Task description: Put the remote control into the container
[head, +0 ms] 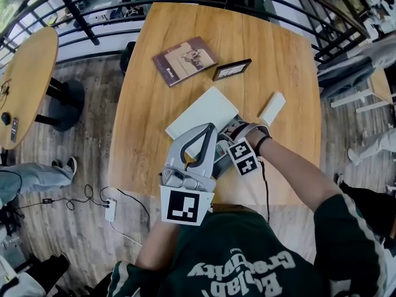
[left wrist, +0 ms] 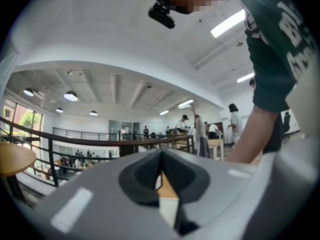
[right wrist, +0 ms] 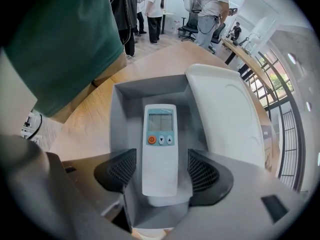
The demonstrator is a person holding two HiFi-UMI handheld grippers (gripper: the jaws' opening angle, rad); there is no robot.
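Lying flat in grey container (right wrist: 120, 109): white remote control (right wrist: 160, 149), between spread jaws of right gripper (right wrist: 160, 171), touching neither. Left gripper (left wrist: 161, 173): jaws pressed together, holding nothing.

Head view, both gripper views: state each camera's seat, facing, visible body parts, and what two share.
Head view: on the head, steeply down at the table; shirt, right hand.
Left gripper view: on the left gripper, tilted up toward the ceiling; sleeve, forearm.
Right gripper view: on the right gripper, down at the remote control in the container; shirt.
Shared: head and right gripper views show the white lid.
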